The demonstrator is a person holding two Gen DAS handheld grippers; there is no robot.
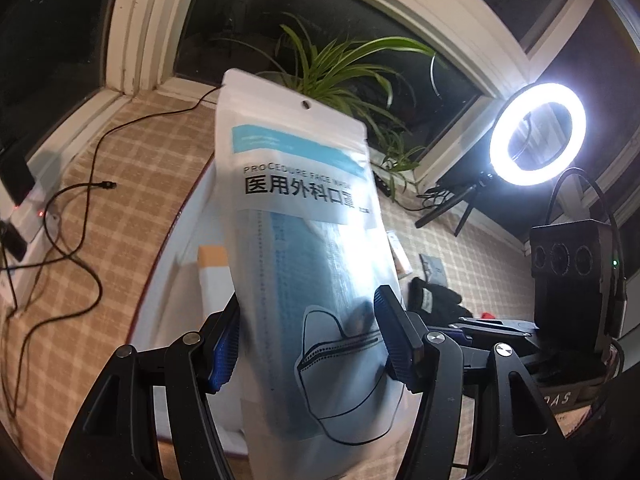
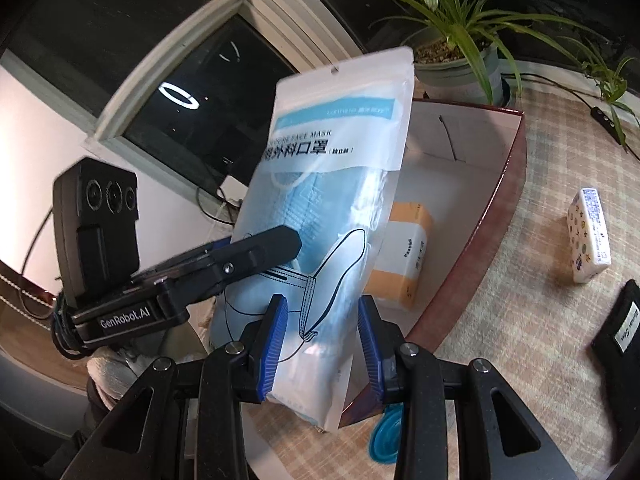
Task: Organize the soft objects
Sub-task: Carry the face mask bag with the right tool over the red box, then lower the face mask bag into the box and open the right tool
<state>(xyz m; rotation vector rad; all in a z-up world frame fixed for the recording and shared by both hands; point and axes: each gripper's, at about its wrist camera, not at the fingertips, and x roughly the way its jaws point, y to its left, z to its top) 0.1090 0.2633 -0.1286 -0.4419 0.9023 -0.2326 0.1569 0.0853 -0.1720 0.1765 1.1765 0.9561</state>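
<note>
A white and blue pouch of surgical face masks (image 1: 304, 216) stands upright in the air over an open box (image 2: 508, 184) with a white inside and dark red walls. My left gripper (image 1: 310, 340) is shut on the pouch's lower part; in the right wrist view it (image 2: 260, 248) reaches in from the left onto the pouch (image 2: 328, 184). My right gripper (image 2: 322, 344) is open, its blue pads either side of the pouch's bottom with a gap on the right. An orange and white packet (image 2: 404, 252) lies inside the box.
A potted plant (image 2: 460, 64) stands behind the box. A small printed tissue pack (image 2: 590, 236) and a black item with a label (image 2: 624, 324) lie on the checked cloth to the right. A lit ring light (image 1: 538, 132) and loose cables (image 1: 72, 216) are nearby.
</note>
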